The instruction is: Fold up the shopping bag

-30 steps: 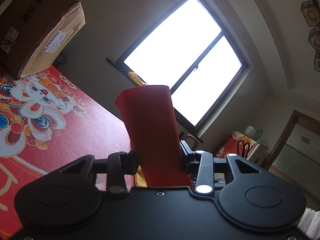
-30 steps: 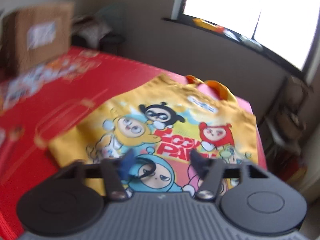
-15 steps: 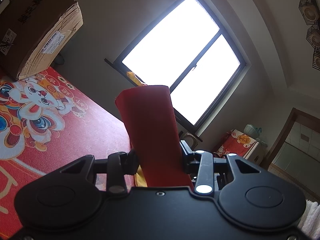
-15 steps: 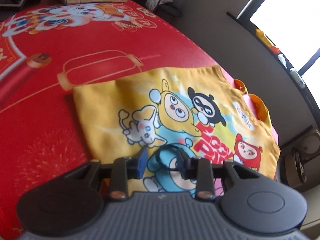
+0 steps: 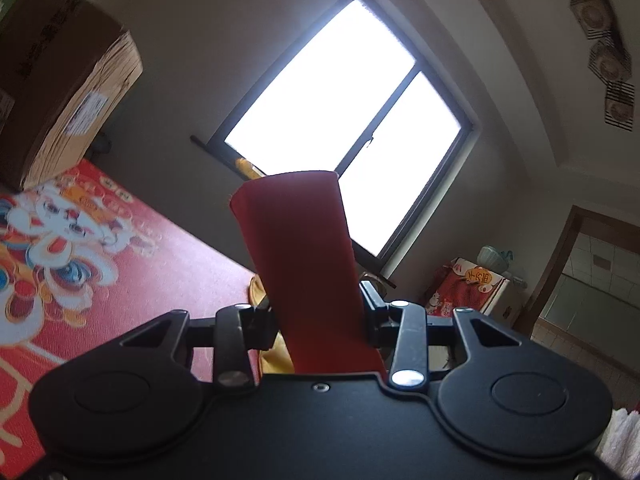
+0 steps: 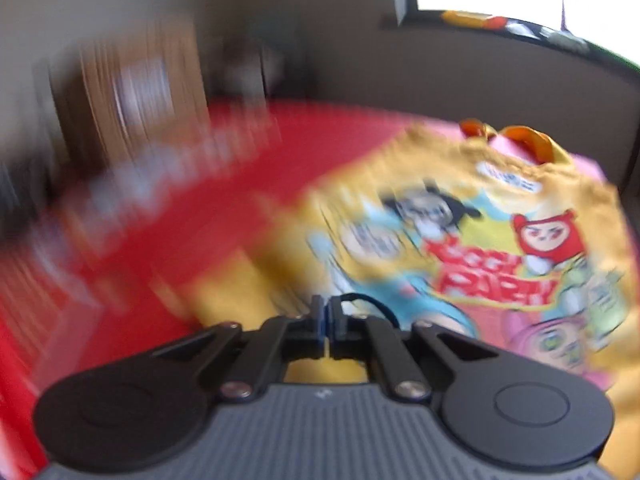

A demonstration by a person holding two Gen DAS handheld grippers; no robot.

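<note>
Right gripper [image 6: 329,322]: clenched on bag [image 6: 460,248] near edge | left gripper [image 5: 316,320]: grasping red flap [image 5: 304,256] | advice: lift both corners evenly, fold toward handles [image 6: 516,138].

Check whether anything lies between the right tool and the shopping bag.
Nothing visible does. The right tool hangs with its jaws together right over the shopping bag's near edge, on the red tablecloth. The view is blurred.

Yellow bag [image 6: 480,240] w/ cartoon print, orange handles [image 6: 520,136]; red tablecloth [image 5: 140,248].
</note>
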